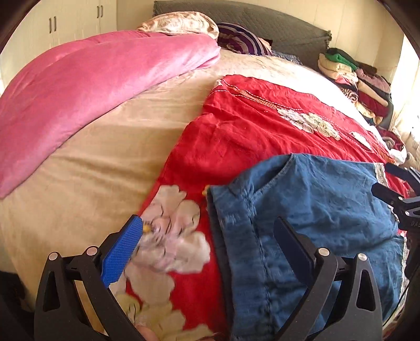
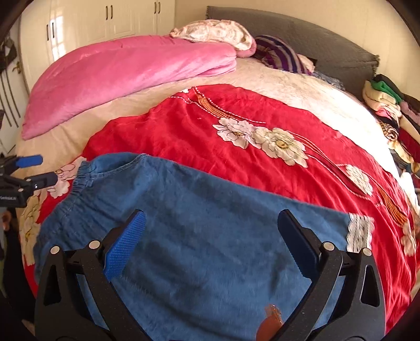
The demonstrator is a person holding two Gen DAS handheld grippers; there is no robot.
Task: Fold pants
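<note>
Blue denim pants (image 2: pixel 199 230) lie folded flat on a red flowered blanket (image 2: pixel 210 136) on the bed, elastic waistband to the left, white lace hem (image 2: pixel 359 230) at the right. In the left wrist view the pants (image 1: pixel 309 209) fill the lower right. My left gripper (image 1: pixel 210 230) hovers open over the waistband edge, one pad above the blanket's flower. My right gripper (image 2: pixel 211 225) stands open above the middle of the pants, nothing between its fingers. Each gripper shows at the other view's edge: the right gripper (image 1: pixel 393 183), the left gripper (image 2: pixel 39 170).
A pink quilt (image 2: pixel 118 73) lies folded at the bed's far left. Pillows (image 2: pixel 218 31) rest against a grey headboard (image 2: pixel 302 28). A pile of folded clothes (image 2: pixel 388 110) sits at the far right. White cupboards (image 2: pixel 105 21) stand behind the bed. Beige sheet (image 1: pixel 92 162) lies bare left of the blanket.
</note>
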